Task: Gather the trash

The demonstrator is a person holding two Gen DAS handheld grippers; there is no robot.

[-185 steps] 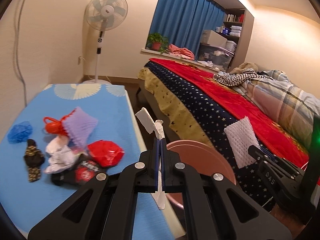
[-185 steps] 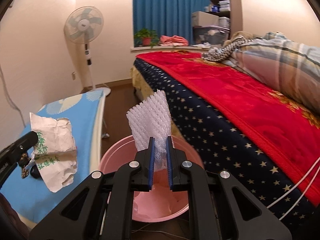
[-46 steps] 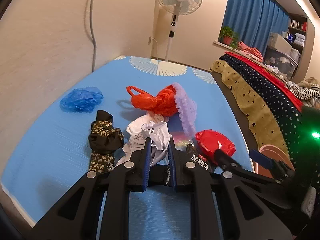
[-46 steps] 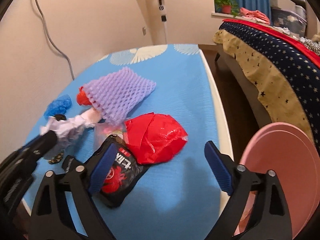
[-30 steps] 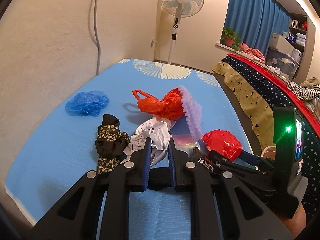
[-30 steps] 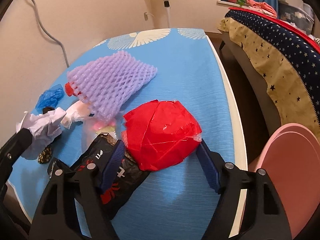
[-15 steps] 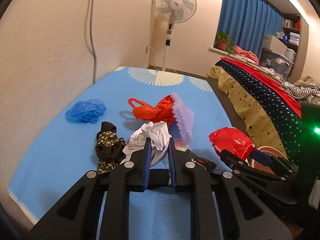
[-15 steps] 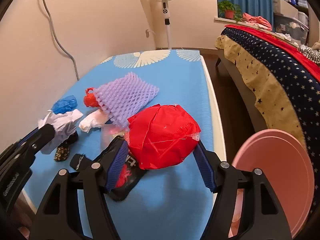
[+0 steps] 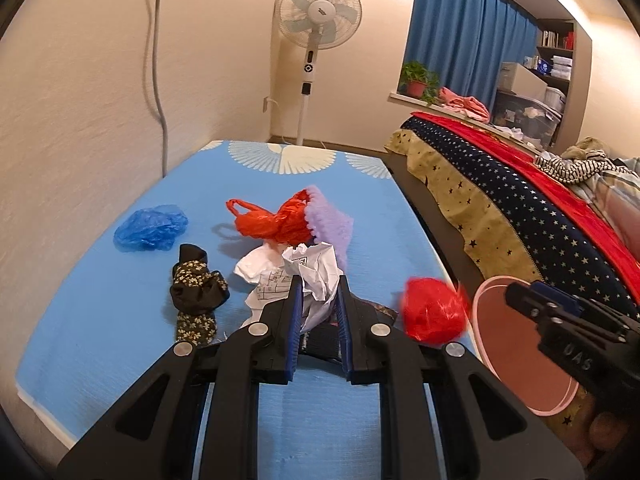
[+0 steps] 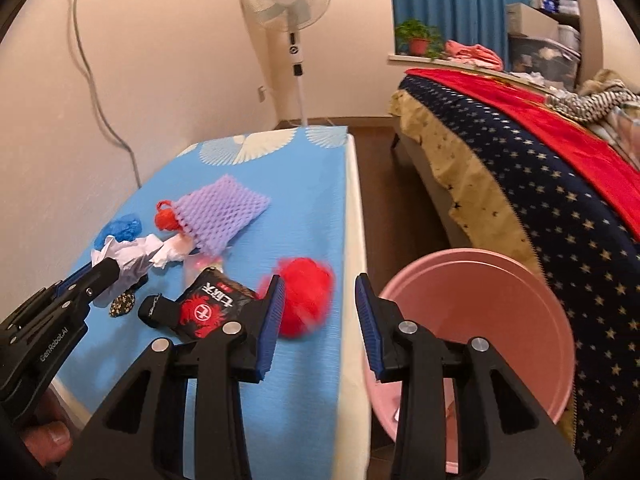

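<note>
Gripping crumpled paper [image 9: 308, 276], left gripper [image 9: 318, 312]; right gripper [image 10: 320, 316] wide, empty.

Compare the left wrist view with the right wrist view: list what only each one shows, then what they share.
Only the left wrist view shows the left gripper from behind, shut on the crumpled white paper, and the whole black floral cloth.

Only the right wrist view shows the right gripper from behind, jaws open with nothing between them, and the snack packet with its red print in full.

Both show the blurred red wrapper ball, purple foam net, blue bag, pink bin, fan and bed.
</note>
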